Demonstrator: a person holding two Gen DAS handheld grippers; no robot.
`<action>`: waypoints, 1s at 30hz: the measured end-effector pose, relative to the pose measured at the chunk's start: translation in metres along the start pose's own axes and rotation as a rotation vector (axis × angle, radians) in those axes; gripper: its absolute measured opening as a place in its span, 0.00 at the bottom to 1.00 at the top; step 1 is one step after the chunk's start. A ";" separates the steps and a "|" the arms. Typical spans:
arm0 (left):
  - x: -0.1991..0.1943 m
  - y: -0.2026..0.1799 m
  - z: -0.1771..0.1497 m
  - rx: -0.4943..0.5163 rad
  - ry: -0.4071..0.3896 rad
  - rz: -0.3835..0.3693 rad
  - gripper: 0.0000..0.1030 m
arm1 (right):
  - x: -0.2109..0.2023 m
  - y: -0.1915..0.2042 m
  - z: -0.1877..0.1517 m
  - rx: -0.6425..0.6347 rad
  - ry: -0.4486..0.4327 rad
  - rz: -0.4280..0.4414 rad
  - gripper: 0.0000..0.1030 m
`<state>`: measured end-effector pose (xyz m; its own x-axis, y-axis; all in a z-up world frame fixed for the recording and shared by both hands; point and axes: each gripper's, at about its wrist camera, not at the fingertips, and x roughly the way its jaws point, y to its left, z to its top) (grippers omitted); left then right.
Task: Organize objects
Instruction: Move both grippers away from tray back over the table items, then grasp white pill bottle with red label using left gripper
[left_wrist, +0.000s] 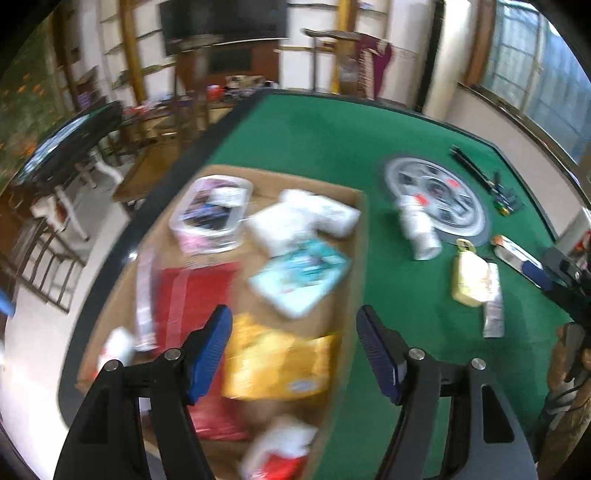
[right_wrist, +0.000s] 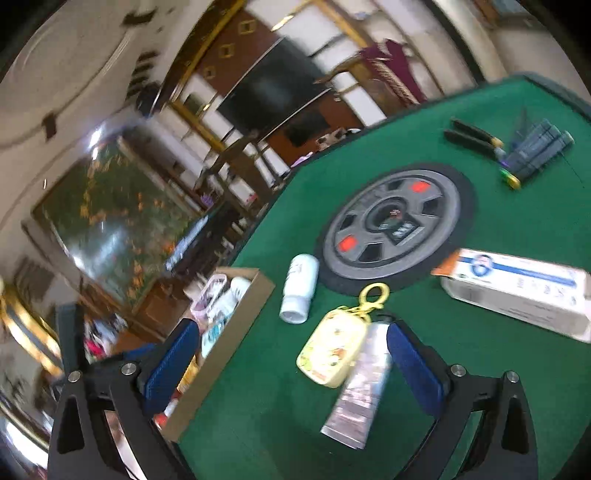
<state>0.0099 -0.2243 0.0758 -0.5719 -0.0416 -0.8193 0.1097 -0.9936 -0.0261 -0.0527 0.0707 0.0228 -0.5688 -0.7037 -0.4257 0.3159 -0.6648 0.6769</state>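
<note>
One cardboard box (left_wrist: 347, 258) sits at the left part of the green table (left_wrist: 406, 295), and several things lie inside it: one clear plastic case (left_wrist: 210, 214), one white padded bundle (left_wrist: 303, 218), one pale blue packet (left_wrist: 299, 277), one yellow packet (left_wrist: 277, 365) and one red flat item (left_wrist: 195, 295); the picture is blurred, so a fuller count cannot be given.

On the felt to the right of the box there are five loose things. One white bottle (right_wrist: 299, 288) lies on its side, its long axis running from the round centre panel (right_wrist: 391, 225) toward the near edge, open end nearest the camera. One yellow pouch (right_wrist: 328, 350) with a clip ring lies just beside one silvery tube (right_wrist: 362, 387); both run lengthwise the same way as the bottle, the ring pointing at the panel. One long white carton (right_wrist: 517, 288) lies flat to the right, its long axis across the view. One pair of black-handled pliers (right_wrist: 472, 136) rests at the far side next to a set of dark pens.

The left gripper (left_wrist: 295, 354) hovers over the box, fingers well apart with nothing between them. The right gripper (right_wrist: 291, 369) spreads wide and empty above the pouch and tube, touching neither.
</note>
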 end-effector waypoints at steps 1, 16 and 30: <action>0.003 -0.013 0.004 0.014 0.002 -0.012 0.67 | -0.003 -0.005 0.003 0.031 -0.007 0.009 1.00; 0.101 -0.135 0.064 0.108 0.062 0.068 0.67 | -0.021 -0.029 0.011 0.170 -0.039 0.011 1.00; 0.150 -0.125 0.070 0.011 0.123 0.025 0.49 | -0.056 -0.052 0.030 0.220 -0.160 -0.088 1.00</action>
<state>-0.1464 -0.1141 -0.0036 -0.4647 -0.0540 -0.8838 0.1133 -0.9936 0.0012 -0.0598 0.1526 0.0295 -0.7049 -0.5856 -0.4002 0.0974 -0.6388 0.7632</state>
